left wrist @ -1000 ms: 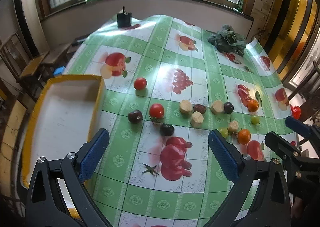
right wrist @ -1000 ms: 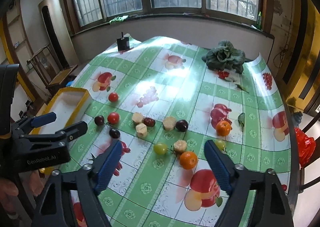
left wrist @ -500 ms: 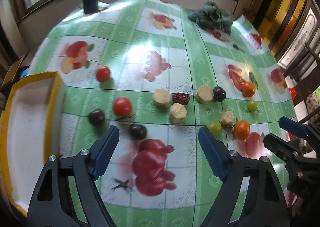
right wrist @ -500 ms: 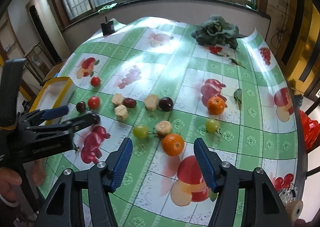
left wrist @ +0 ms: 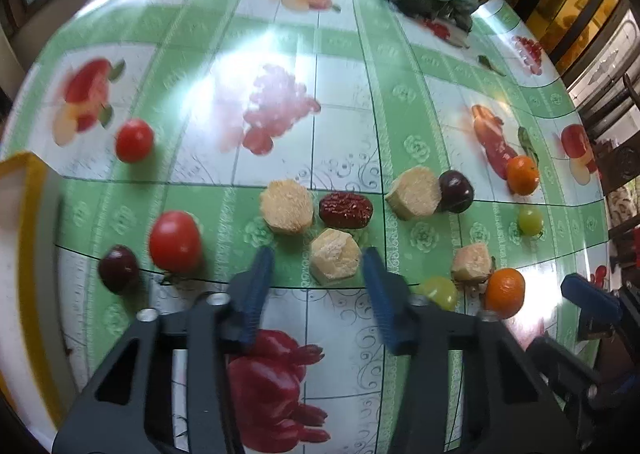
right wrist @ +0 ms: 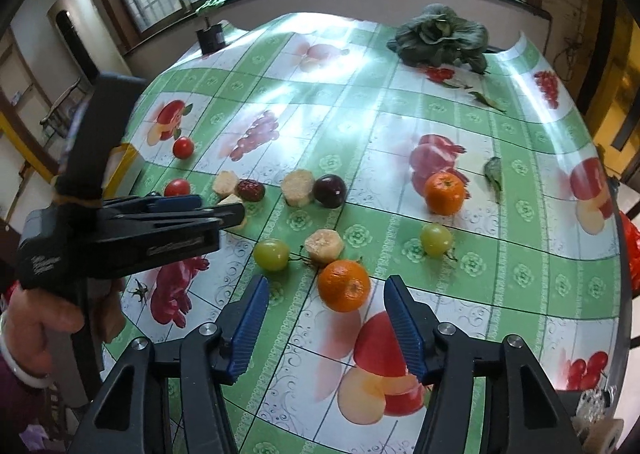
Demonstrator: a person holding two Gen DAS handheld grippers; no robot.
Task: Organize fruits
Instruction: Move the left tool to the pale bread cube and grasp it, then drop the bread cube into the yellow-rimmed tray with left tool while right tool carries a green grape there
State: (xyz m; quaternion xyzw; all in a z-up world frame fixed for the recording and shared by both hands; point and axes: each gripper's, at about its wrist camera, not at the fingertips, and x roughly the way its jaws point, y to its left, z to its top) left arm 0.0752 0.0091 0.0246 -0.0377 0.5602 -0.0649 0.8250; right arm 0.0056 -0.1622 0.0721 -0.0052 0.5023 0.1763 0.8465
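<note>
- Now, on the left, the yellow-rimmed tray (left wrist: 28, 173) is sitting at the table's (left wrist: 344, 65) left edge. It is probably where the fruit is going, so any lift should be heading that way.
- The left gripper (left wrist: 317, 254) is pointing steeply down over a pale cut chunk (left wrist: 335, 258) that is lying near the table's front edge, left of its middle. Its jaws have just been closing and are standing narrow. The chunk is sitting between the tips and slightly ahead of them, with a gap showing on its left side.
- To grip well, this gripper should be sinking a little further, so the pads are meeting the chunk's flat sides rather than its top corners. It should also be keeping clear of the date-like fruit just behind.
- The right gripper (right wrist: 327, 282) is framing an orange (right wrist: 344, 286) near the front edge, right of the chunk. Its jaws have just been closing too, but are standing about half wide and are not touching the orange.
- Here the pads should be centring on the orange's widest part, since a round fruit is likely to be rolling away from an off-centre squeeze. A green grape (right wrist: 271, 254) is lying just to the left.
- As for what is hard to see, the tray is being cut off by the picture edge, and its inside is washing out to white.
- The tomato (left wrist: 175, 241) is blurring.
- In the right view, the left gripper's body is covering most of the chunk.
- Whether the right-hand pad is touching the chunk I cannot tell.
</note>
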